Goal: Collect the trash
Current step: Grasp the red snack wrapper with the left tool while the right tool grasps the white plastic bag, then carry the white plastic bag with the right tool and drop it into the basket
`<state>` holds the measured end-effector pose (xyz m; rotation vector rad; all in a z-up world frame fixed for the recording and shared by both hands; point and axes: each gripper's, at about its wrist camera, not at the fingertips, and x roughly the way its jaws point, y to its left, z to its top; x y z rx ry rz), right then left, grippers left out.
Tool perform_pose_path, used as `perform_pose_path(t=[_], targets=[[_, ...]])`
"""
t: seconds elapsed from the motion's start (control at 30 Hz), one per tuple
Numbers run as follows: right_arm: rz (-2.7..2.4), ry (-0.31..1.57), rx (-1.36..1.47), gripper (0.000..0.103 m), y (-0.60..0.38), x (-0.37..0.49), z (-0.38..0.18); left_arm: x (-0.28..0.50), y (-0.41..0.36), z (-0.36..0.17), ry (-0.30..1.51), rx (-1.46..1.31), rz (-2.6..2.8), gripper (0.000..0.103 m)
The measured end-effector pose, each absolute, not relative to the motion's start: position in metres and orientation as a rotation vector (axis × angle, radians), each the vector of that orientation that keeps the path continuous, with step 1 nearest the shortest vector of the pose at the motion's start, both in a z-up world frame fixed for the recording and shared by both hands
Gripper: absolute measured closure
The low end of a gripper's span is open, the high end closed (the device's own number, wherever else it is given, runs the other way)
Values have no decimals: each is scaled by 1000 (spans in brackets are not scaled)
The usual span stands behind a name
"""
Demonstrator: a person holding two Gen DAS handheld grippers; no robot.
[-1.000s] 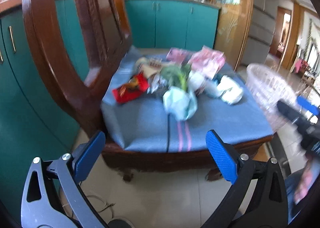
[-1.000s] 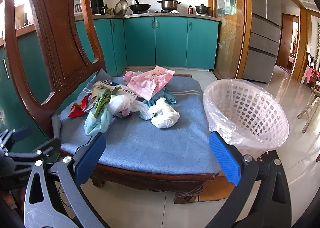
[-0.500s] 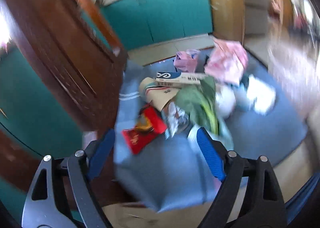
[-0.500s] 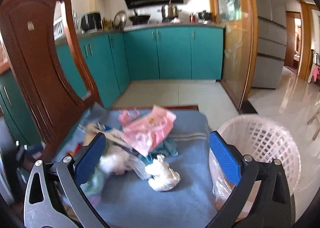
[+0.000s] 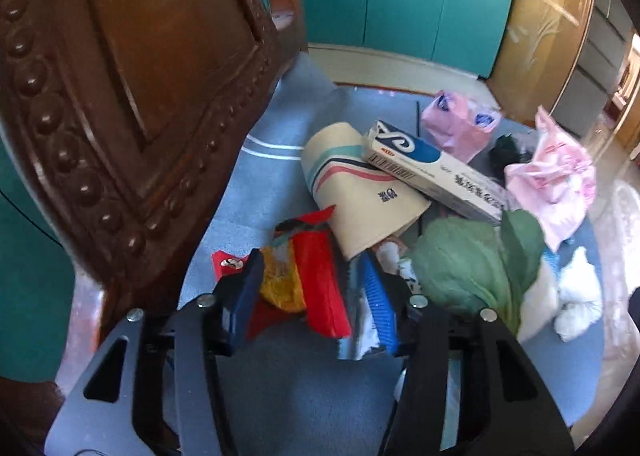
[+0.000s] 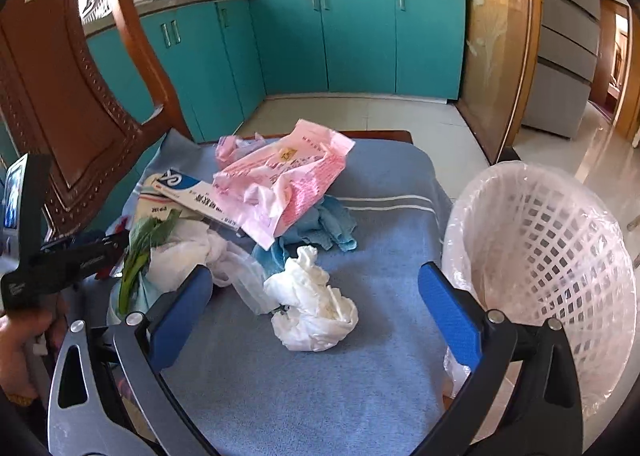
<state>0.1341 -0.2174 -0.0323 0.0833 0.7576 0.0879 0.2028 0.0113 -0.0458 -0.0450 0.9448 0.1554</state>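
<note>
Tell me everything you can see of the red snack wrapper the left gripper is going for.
The red snack wrapper is a crumpled, glossy foil-like packet, red with a yellow-orange printed patch and a dark torn top edge. It lies on the blue cushion near the chair back, its upper end against the paper cup. The left gripper straddles it, blue pads on both sides; whether they press it yet I cannot tell. A silvery wrapper lies beside it, by the right pad.

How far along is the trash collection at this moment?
Nothing looks binned yet: no trash shows inside the lined basket. In hand: left gripper jaws closing around the red snack wrapper. Right gripper open, empty. Left: white tissue wad, pink bag, toothpaste box.
</note>
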Motion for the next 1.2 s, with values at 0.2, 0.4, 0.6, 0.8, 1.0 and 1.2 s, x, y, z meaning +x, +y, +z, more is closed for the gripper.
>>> perform_pose_path(t=[0.2,0.4,0.6,0.8,1.0,1.2], targets=[[100,760,96,3,-219,134,-32,218,25,-60,1001,-90,208,83],[87,756,109,3,-225,132,-30,200,34,-47,979,-162,83,94],[72,768,74,3,-223,133,-31,158,24,1,823,-176,-98,95],[89,832,-32,3,-213,142,-49,124,8,29,696,-191,-247,95],[152,867,-83,10,-195,153,-68,127,-15,24,722,-144,-288,96],[148,955,-84,58,-198,170,-89,134,-3,14,750,-175,-297,95]])
